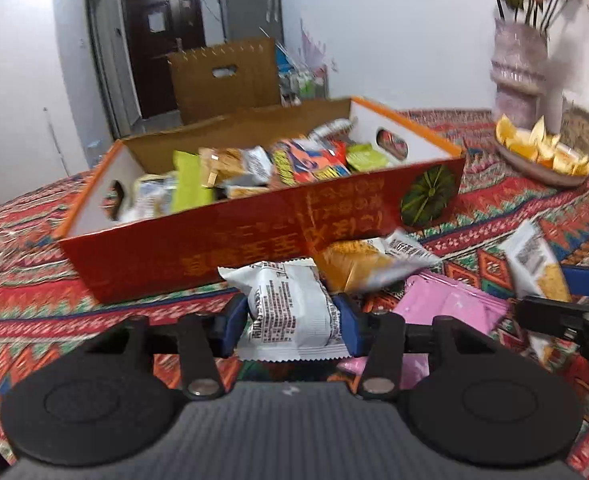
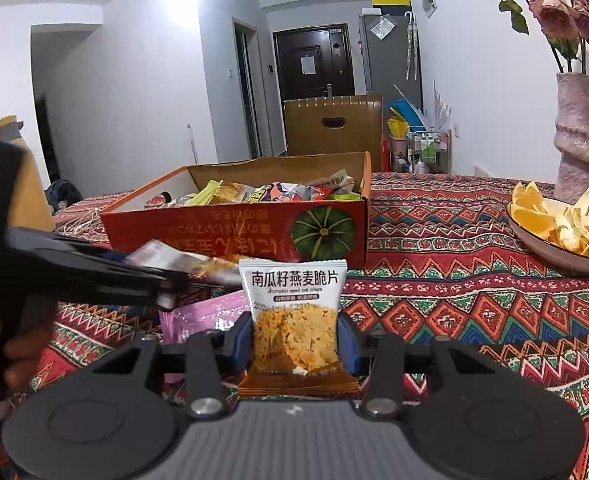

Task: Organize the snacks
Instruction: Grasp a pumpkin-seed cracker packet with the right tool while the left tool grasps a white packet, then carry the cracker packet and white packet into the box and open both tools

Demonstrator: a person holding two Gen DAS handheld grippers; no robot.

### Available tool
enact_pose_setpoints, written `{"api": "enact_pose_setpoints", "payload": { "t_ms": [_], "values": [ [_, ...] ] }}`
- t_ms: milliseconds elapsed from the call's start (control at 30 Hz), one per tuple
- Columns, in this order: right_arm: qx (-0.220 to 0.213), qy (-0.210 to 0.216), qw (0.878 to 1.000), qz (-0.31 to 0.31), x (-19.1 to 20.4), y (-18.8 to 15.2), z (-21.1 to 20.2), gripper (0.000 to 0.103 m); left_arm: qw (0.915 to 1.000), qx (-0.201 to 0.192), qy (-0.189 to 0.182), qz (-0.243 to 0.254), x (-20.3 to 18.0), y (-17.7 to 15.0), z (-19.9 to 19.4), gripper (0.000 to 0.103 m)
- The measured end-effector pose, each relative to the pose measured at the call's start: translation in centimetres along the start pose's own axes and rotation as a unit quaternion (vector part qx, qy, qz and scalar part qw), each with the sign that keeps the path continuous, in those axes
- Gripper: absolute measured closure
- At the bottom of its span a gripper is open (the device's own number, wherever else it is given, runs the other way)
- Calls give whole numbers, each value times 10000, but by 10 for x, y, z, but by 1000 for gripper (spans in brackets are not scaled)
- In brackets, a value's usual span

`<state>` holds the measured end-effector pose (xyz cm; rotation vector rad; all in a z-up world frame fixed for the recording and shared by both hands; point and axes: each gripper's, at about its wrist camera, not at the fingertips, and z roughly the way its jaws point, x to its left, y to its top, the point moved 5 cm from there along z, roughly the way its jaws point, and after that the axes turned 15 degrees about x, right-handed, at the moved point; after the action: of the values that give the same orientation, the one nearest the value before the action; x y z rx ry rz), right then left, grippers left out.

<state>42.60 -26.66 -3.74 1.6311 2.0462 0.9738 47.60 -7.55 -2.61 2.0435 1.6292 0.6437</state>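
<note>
My left gripper (image 1: 290, 320) is shut on a white snack packet (image 1: 290, 308), held just in front of the red cardboard box (image 1: 214, 252). The box holds several snack packets (image 1: 254, 168). My right gripper (image 2: 294, 344) is shut on an oat crisp packet (image 2: 294, 312), white on top with an orange crisp picture, held upright above the table. The red box (image 2: 230, 224) stands just beyond it. The left gripper also shows in the right wrist view (image 2: 94, 276), at the left, with its packet. Loose on the cloth lie an orange packet (image 1: 358, 264) and a pink packet (image 1: 446, 304).
A patterned red tablecloth (image 2: 454, 280) covers the table. A bowl of orange peels (image 2: 562, 232) and a pink vase with flowers (image 2: 582, 136) stand at the right. A brown cardboard box (image 2: 334, 124) stands on the floor behind the table.
</note>
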Motion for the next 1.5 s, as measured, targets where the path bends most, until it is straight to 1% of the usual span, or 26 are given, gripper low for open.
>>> {"api": "enact_pose_setpoints", "payload": {
  "t_ms": [100,167,267,333,400,500,600,700,800,933,1000,1067,1133,1167,1267,1333,1433,1500],
  "values": [
    [11,-18,10000,-92,3,0,0,60,9994,-156,124,-272,12,-19,-32,54],
    [21,-21,9998,-172,6,-1,2,61,9981,-162,33,-588,20,-37,-55,54],
    [145,2,9997,-216,10,-3,8,63,9951,-194,-134,-961,28,-65,-87,54],
    [212,-58,9995,-220,15,-7,6,63,9935,-206,-187,-1108,30,-82,-106,54],
    [129,-91,9994,-301,28,-14,-10,63,9930,-169,-169,-1154,33,-101,-122,54],
    [96,330,9992,-193,54,-37,-40,63,9920,-135,-222,-1238,35,-132,-144,54],
    [214,475,9986,-57,78,-72,-64,63,9901,-103,-408,-1342,34,-153,-156,54],
    [342,432,9985,-70,93,-96,-81,63,9903,-167,-518,-1281,32,-163,-168,54],
    [320,182,9992,-166,98,-106,-98,63,9900,-334,-684,-1189,28,-166,-181,54],
    [264,66,9996,-98,96,-110,-114,63,9885,-466,-842,-1164,26,-165,-187,54],
    [262,105,9995,-115,95,-103,-117,63,9884,-566,-837,-1135,32,-155,-187,54],
    [150,194,9994,-242,91,-85,-122,63,9872,-785,-840,-1102,43,-133,-189,54],
    [-10,341,9986,-409,86,-56,-125,63,9857,-944,-872,-1090,58,-102,-189,54],
    [-84,390,9978,-532,83,-39,-125,63,9844,-1053,-923,-1064,66,-81,-187,54],
    [-205,395,9949,-902,70,22,-110,63,9813,-1272,-1052,-990,84,-23,-168,54],
    [-206,358,9938,-1029,58,69,-86,63,9811,-1241,-1060,-1038,97,17,-143,54],
    [132,446,9933,-1061,41,142,-29,63,9849,-945,-983,-1062,112,75,-92,54],
    [483,465,9923,-1044,30,185,19,63,9879,-646,-949,-1043,119,110,-54,54]
  ]
}}
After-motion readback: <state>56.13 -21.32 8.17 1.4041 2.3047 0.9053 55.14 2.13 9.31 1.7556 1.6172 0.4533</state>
